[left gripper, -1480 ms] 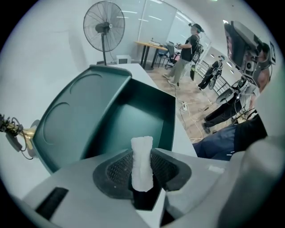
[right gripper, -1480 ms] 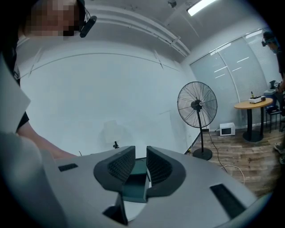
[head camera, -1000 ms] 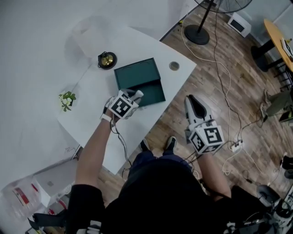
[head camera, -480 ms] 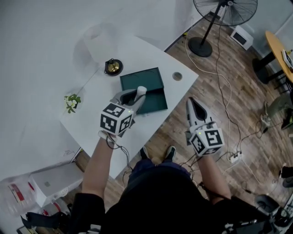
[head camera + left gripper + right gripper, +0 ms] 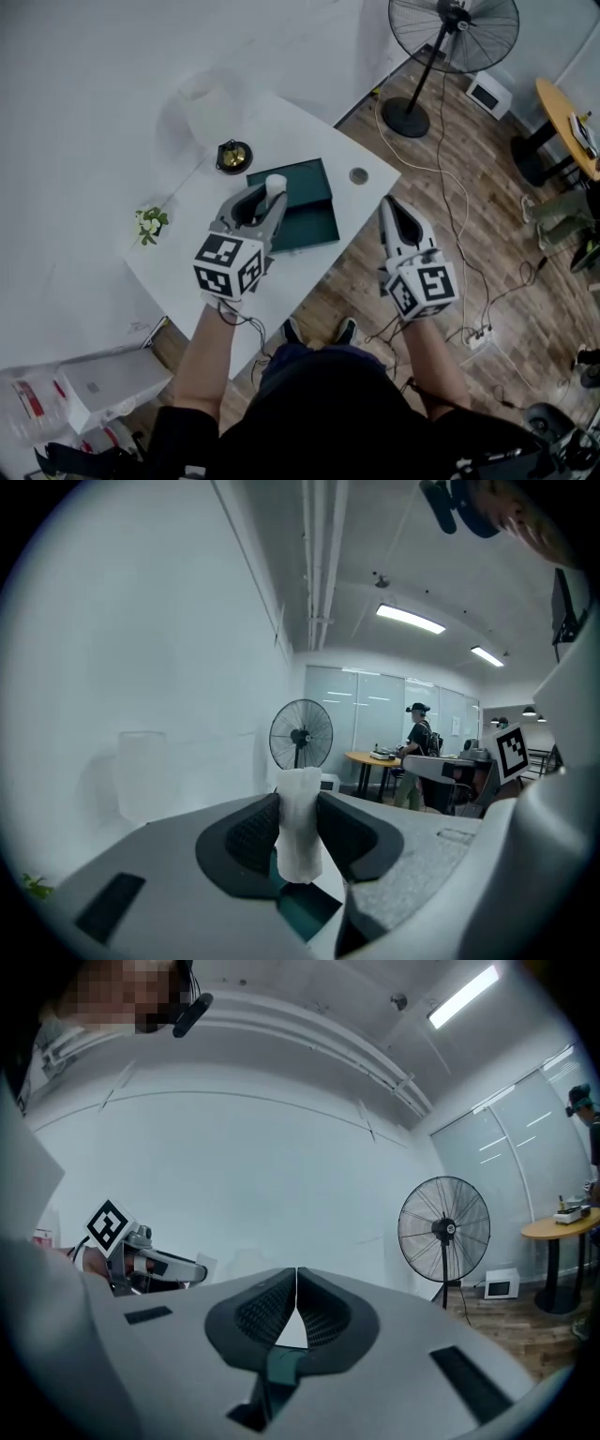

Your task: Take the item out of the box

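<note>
A dark green box (image 5: 292,211) lies open on the white table (image 5: 187,244), its lid (image 5: 291,178) folded back. My left gripper (image 5: 272,192) is raised above the box and shut on a small white cylinder-like item (image 5: 276,187). In the left gripper view the white item (image 5: 298,829) stands upright, pinched between the two dark pads. My right gripper (image 5: 392,208) hovers beyond the table's right edge, over the wooden floor, with its jaws pressed together and nothing between them; its own view shows the same closed gripper (image 5: 296,1290).
A small brass bell-like object on a dark dish (image 5: 233,156), a sprig of white flowers (image 5: 148,225) and a round grommet (image 5: 358,175) sit on the table. A standing fan (image 5: 450,37), cables (image 5: 459,216) and a power strip (image 5: 480,336) occupy the floor to the right.
My left gripper has lifted up from the box toward me with the white item in it. The right gripper has stayed low at the right and its jaws have come together.
</note>
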A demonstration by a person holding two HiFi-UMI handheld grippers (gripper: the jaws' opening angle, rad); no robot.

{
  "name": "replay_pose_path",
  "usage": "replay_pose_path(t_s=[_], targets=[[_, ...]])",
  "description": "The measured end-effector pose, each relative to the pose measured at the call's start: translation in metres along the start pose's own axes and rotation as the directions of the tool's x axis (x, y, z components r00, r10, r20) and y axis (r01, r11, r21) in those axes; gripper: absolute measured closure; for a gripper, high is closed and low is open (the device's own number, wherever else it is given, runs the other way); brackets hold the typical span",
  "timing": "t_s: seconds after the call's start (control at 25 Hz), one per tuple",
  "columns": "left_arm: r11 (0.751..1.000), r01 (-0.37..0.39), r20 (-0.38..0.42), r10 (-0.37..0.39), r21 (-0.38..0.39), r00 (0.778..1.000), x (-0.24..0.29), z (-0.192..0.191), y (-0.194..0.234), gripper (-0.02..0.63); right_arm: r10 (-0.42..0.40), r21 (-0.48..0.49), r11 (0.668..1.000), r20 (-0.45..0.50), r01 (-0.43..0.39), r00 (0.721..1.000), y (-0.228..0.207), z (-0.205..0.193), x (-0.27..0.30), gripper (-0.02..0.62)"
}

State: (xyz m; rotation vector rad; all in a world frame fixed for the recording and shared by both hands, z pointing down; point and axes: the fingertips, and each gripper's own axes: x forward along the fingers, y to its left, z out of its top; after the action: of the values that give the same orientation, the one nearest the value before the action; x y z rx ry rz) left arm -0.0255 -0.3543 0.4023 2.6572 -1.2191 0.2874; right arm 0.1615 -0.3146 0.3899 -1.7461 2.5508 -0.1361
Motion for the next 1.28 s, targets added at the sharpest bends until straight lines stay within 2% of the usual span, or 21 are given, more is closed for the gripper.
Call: replay_pose_path(t_s=[0.2,0.44,0.72,0.92,1.28], targets=[[1.000,-0.024,0.101,0.022,0.011,0.995,-0.015,0.031,-0.007,0.482,0.014,-0.017,1.000,0.036,-0.013,0.999,0.006,0.020,0.000,0.590],[1.000,-0.021,0.165,0.018,0.018,0.986,-0.028,0.055,-0.018,0.482,0.032,-0.033,0.999,0.067,-0.030,0.997,0.012,0.041,0.003,0.591],[0.986,-0.127,0.248,0.097,0.105,0.964,-0.048,0.075,-0.018,0.482,0.064,-0.038,0.997,0.093,-0.060,0.994,0.024,0.056,0.009,0.591],[0.985,-0.143,0.306,0.109,0.092,0.946,-0.061,0.086,-0.023,0.482,0.076,-0.034,0.997,0.113,-0.073,0.991,0.027,0.066,0.005,0.591],[0.981,-0.183,0.343,0.148,0.070,0.928,-0.072,0.097,-0.030,0.482,0.117,-0.036,0.993,0.136,-0.113,0.984,0.029,0.078,0.001,0.591]])
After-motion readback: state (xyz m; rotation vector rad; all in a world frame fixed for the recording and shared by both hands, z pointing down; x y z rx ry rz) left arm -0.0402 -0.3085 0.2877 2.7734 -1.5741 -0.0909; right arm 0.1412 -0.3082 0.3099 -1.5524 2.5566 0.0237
